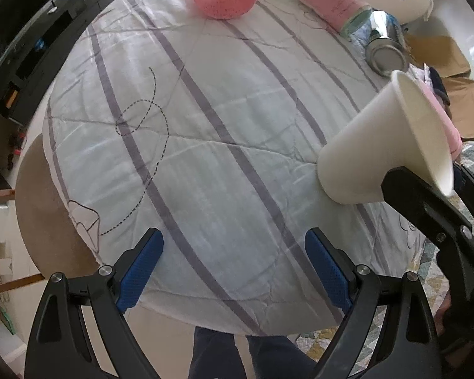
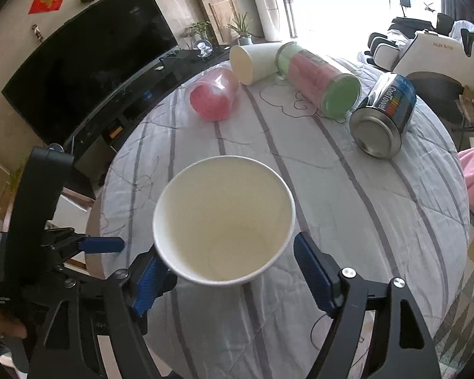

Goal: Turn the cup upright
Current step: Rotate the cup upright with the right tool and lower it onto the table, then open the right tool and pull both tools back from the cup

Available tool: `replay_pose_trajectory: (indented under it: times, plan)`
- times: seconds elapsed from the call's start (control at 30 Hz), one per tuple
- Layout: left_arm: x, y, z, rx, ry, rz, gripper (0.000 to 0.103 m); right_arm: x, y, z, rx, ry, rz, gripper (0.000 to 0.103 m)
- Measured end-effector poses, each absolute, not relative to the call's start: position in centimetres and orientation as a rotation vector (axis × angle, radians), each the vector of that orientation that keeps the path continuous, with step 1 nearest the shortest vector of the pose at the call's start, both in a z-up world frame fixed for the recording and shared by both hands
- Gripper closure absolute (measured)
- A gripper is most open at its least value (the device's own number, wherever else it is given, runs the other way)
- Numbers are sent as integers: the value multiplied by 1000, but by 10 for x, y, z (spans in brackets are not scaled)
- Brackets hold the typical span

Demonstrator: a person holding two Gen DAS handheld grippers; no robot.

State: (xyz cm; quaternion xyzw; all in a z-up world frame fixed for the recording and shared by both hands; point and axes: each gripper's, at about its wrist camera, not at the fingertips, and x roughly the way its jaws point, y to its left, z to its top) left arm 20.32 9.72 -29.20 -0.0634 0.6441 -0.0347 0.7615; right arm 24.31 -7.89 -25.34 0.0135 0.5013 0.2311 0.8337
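A white paper cup (image 2: 222, 221) stands with its mouth up between the blue pads of my right gripper (image 2: 229, 271). In the left wrist view the same cup (image 1: 385, 145) rests its base on the quilt at the right, leaning toward the right gripper's black arm. The right jaws stand wide, the left pad (image 2: 148, 281) touching the cup wall and the right pad (image 2: 312, 274) apart from it. My left gripper (image 1: 233, 271) is open and empty over the near edge of the round table.
The table wears a pale striped quilt (image 2: 347, 195). At the back lie a pink plastic cup (image 2: 213, 96), a second white cup (image 2: 252, 61), a pink and green jar (image 2: 319, 82) and a metal tin (image 2: 384, 115). A television (image 2: 85, 72) stands at the left.
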Motion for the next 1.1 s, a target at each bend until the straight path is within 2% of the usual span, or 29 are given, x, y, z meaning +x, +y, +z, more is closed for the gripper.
replay_pose_trajectory:
  times: [0.3, 0.6, 0.8, 1.1]
  plan:
    - [170, 98, -240, -46, 1266, -151, 9, 217, -91, -219, 58, 1017, 433, 24]
    - [151, 71, -187, -22, 1076, -160, 5, 166, -113, -169, -6, 876, 280, 23]
    - [112, 46, -179, -8, 979, -94, 5, 122, -141, -155, -19, 778, 205, 22]
    - [50, 19, -161, 35, 909, -64, 2, 65, -165, -141, -34, 756, 170, 21]
